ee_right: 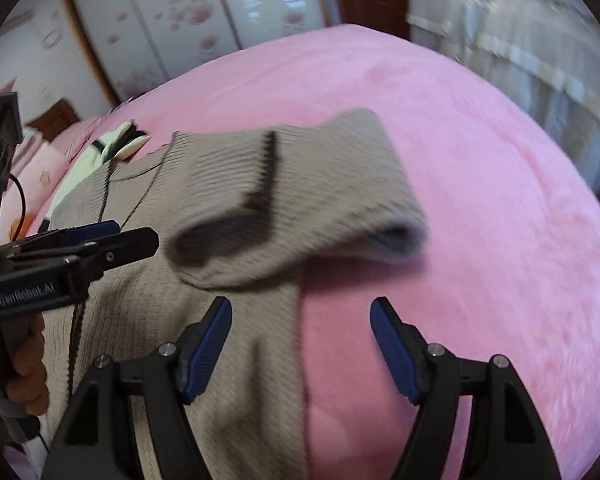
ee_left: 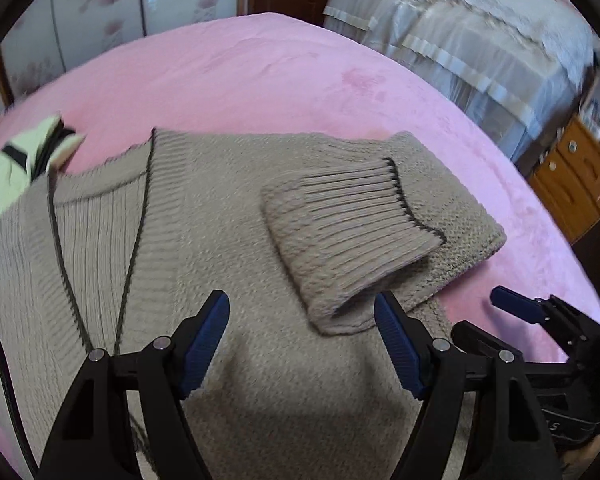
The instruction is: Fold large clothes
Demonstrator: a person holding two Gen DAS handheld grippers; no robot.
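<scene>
Both the left gripper [ee_left: 302, 312] and right gripper [ee_right: 301, 316] hang spread, empty, over the beige sweater [ee_left: 228, 240] on the pink blanket [ee_left: 260, 80].

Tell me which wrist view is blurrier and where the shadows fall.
Right wrist view: heavier motion blur, smearing the sweater's folded sleeve, which throws a dark shadow on the pink blanket. Left wrist view: sharper knit on the sweater; soft shadow near the bottom edge.
</scene>
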